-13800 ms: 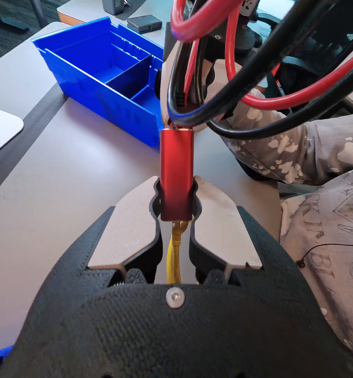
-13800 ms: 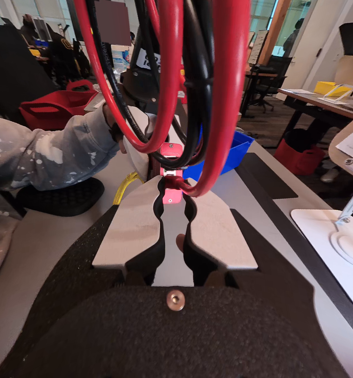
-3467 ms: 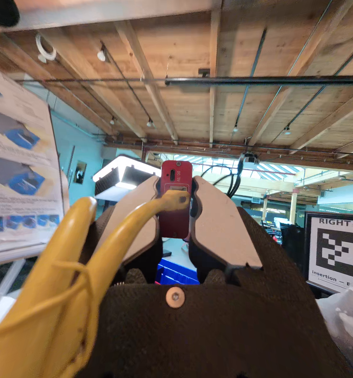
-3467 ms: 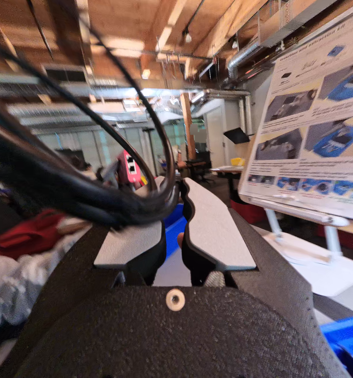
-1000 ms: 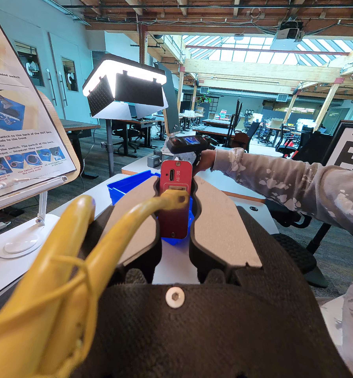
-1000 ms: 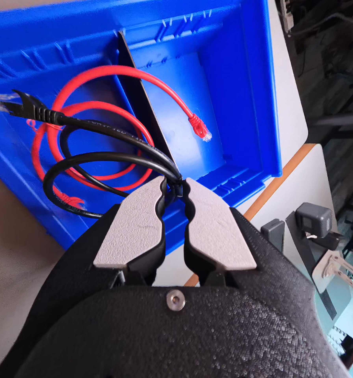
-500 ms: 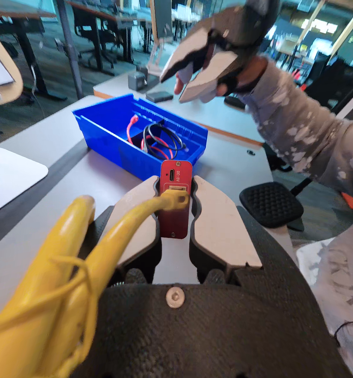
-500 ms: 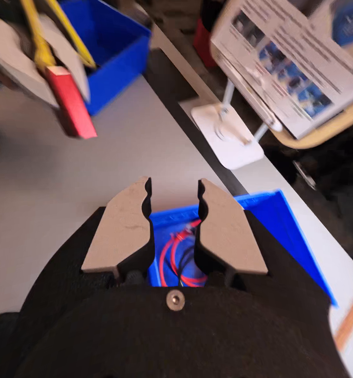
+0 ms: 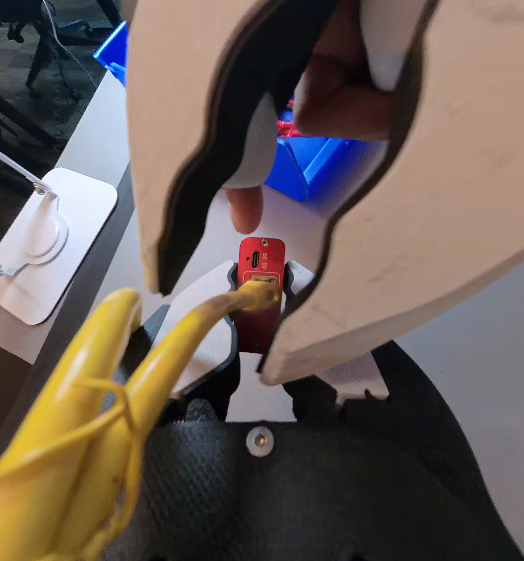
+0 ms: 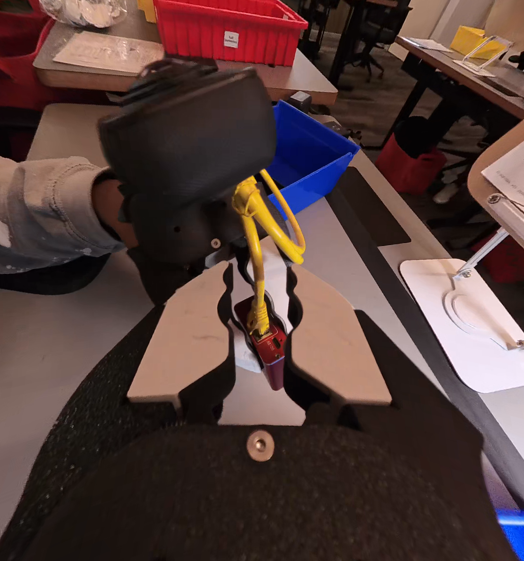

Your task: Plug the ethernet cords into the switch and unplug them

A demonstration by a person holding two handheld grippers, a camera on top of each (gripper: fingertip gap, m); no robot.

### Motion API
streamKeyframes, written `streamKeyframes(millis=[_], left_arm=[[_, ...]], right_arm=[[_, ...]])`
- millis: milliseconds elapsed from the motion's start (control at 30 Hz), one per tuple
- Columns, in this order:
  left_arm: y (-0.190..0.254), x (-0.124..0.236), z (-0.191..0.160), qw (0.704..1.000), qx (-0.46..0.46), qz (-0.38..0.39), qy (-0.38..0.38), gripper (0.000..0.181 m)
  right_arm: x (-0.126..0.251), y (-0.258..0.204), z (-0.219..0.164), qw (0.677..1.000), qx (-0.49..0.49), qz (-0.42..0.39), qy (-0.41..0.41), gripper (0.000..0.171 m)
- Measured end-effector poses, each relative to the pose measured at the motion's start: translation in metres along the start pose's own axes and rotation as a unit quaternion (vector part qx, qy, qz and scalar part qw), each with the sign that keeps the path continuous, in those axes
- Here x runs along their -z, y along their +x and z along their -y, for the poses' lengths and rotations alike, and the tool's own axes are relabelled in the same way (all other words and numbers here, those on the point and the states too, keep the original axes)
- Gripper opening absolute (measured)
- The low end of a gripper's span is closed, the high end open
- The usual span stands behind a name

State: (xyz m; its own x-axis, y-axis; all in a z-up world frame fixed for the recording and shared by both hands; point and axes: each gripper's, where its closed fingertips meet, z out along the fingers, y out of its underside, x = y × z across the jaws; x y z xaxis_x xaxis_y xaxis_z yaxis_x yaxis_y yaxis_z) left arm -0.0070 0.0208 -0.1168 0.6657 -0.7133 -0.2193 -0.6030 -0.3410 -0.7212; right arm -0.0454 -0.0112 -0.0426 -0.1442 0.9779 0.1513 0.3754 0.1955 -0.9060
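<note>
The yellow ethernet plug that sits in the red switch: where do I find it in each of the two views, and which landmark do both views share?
Left wrist view: the yellow ethernet plug is just below centre, in the red switch, between the left gripper's fingers.
Right wrist view: the plug is a little below centre, between the open fingers of the right gripper.
Shared landmark: the blue bin behind the switch.

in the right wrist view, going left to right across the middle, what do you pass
person's sleeve → left gripper holding the red switch with the yellow cord plugged in → dark strip in the table → white stand base
</note>
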Motion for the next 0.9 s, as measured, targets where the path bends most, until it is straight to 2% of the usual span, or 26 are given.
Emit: streamKeyframes(millis=[100,300,600,900], left_arm=[[-0.001,-0.003,-0.003,1.0,-0.013,0.014,-0.012,0.031],[-0.002,-0.01,-0.009,0.999,-0.019,0.019,-0.03,0.027],[-0.006,-0.011,-0.013,0.999,-0.017,0.026,-0.038,0.027],[-0.009,-0.014,-0.02,0.998,-0.018,0.034,-0.054,0.028]], right_arm=[[-0.003,0.004,-0.004,1.0,-0.003,-0.007,0.01,0.026],[-0.004,0.009,-0.013,1.0,-0.002,-0.025,0.011,0.024],[-0.004,0.011,-0.014,0.999,0.007,-0.037,0.022,0.006],[-0.004,0.018,-0.02,0.999,-0.009,-0.048,0.02,0.006]])
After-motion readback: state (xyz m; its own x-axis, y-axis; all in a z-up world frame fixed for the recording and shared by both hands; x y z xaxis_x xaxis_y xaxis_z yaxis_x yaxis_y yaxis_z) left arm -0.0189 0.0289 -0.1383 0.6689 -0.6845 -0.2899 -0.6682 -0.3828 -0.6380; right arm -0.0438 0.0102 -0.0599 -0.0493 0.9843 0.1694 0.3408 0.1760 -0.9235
